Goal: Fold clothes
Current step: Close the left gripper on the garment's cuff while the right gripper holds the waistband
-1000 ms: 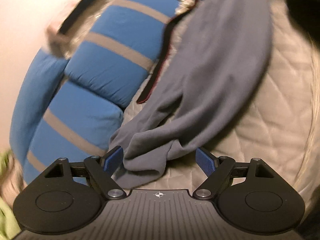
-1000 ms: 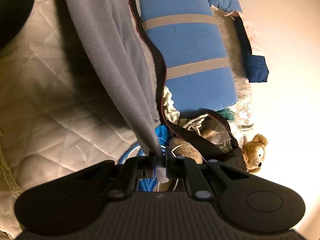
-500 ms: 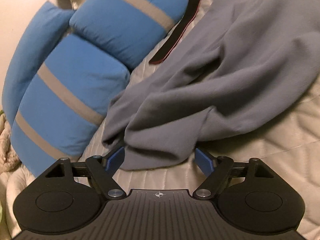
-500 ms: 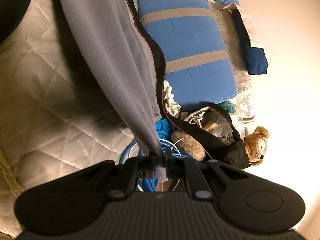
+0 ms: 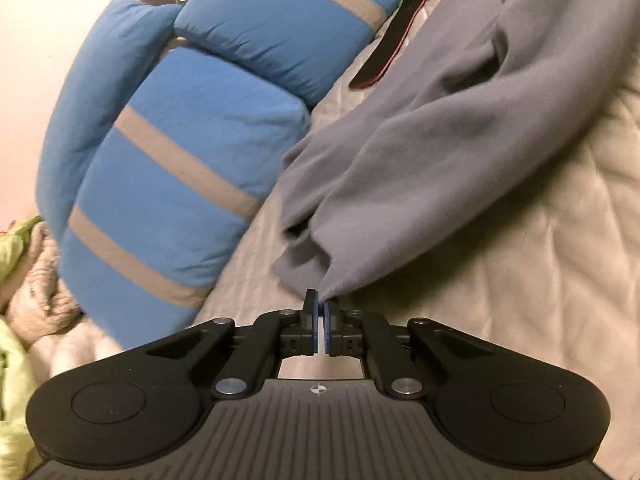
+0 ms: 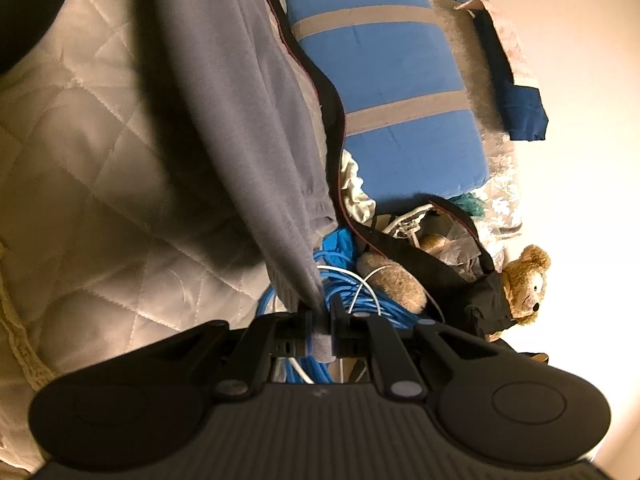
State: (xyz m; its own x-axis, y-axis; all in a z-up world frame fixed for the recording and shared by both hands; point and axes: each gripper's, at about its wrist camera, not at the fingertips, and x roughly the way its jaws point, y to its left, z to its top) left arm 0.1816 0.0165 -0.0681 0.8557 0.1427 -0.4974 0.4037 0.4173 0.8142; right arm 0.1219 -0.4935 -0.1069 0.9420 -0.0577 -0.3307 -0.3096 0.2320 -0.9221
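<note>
A grey fleece garment [image 5: 440, 152] lies rumpled on the quilted beige bed cover [image 5: 540, 280]. In the left wrist view its near corner runs to a point at my left gripper [image 5: 321, 300], whose blue pads are shut on that tip. In the right wrist view the same garment [image 6: 240, 120] hangs taut in a long strip from my right gripper [image 6: 320, 312]. This gripper is shut on an edge of the garment, and grey cloth shows between its pads.
Blue pillows with grey stripes [image 5: 180, 160] lie left of the garment, with a black, red-edged strap [image 5: 384, 48] beside them. Below the right gripper are a blue cable coil [image 6: 344, 284], a black bag [image 6: 440, 272] and a teddy bear [image 6: 524, 284]. Green cloth [image 5: 12, 360] sits at the far left.
My left gripper moved in over the garment's near corner and its jaws went from wide open to shut on it. The right gripper stayed put, still holding the cloth.
</note>
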